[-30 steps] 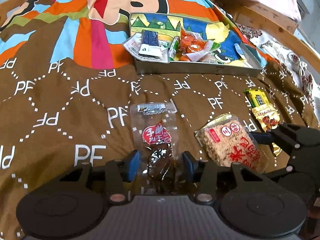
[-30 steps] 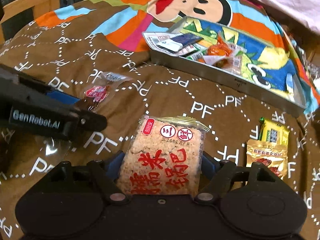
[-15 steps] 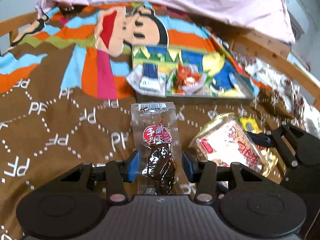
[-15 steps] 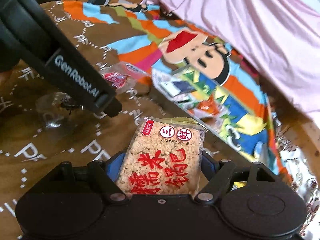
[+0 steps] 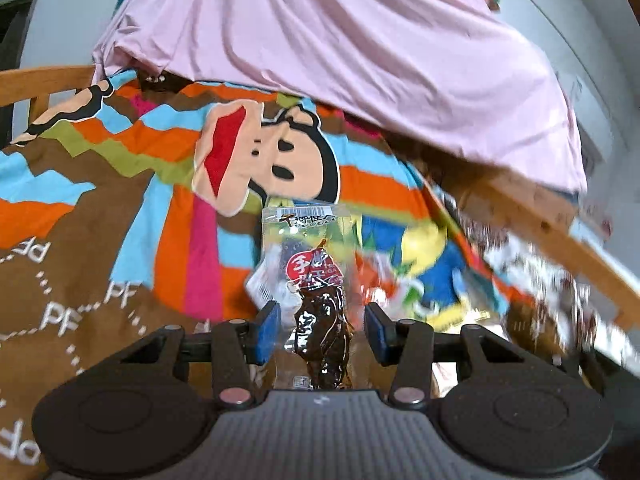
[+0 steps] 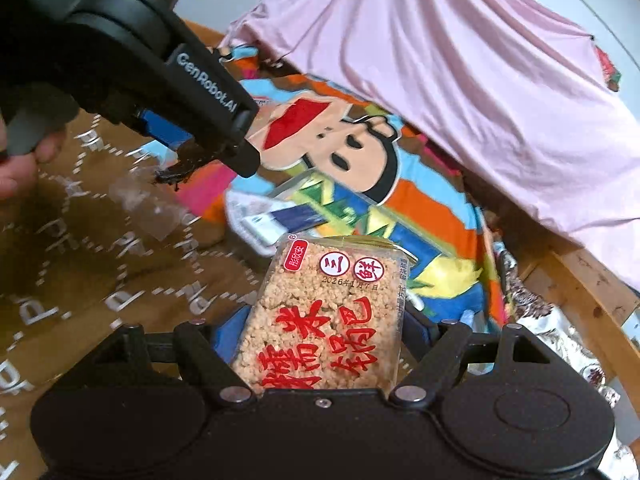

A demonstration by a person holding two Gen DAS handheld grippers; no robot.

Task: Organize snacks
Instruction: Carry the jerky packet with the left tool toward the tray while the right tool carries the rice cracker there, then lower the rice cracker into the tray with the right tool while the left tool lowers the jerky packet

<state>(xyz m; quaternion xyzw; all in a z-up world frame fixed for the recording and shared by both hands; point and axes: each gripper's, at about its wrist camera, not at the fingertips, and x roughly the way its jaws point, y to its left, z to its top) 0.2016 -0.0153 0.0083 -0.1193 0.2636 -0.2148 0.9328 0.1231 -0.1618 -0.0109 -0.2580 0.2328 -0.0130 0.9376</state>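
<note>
My left gripper (image 5: 322, 332) is shut on a clear packet of dark brown meat snack with a red label (image 5: 320, 308), held up off the quilt. In the right wrist view that left gripper (image 6: 216, 148) reaches in from the upper left, and the dark snack (image 6: 176, 172) hangs under it. The right gripper (image 6: 324, 332) is shut on a rice cracker pack with red characters (image 6: 324, 312), also lifted. Beyond both lies the metal tin (image 6: 440, 276) with a colourful cartoon bottom, blurred in the left wrist view (image 5: 424, 236). Several small snack packets (image 6: 276, 216) lie at its left end.
A brown "PF" quilt with a cartoon face (image 5: 272, 152) covers the bed. A pink sheet (image 5: 360, 60) is heaped at the back. A wooden bed rail (image 6: 592, 292) runs along the right, with patterned cloth (image 6: 560, 332) beside it. A hand (image 6: 24, 160) grips the left tool.
Both grippers rose and tilted upward, lifting the meat snack and the rice cracker pack off the quilt. The pink sheet now fills the top of both views.
</note>
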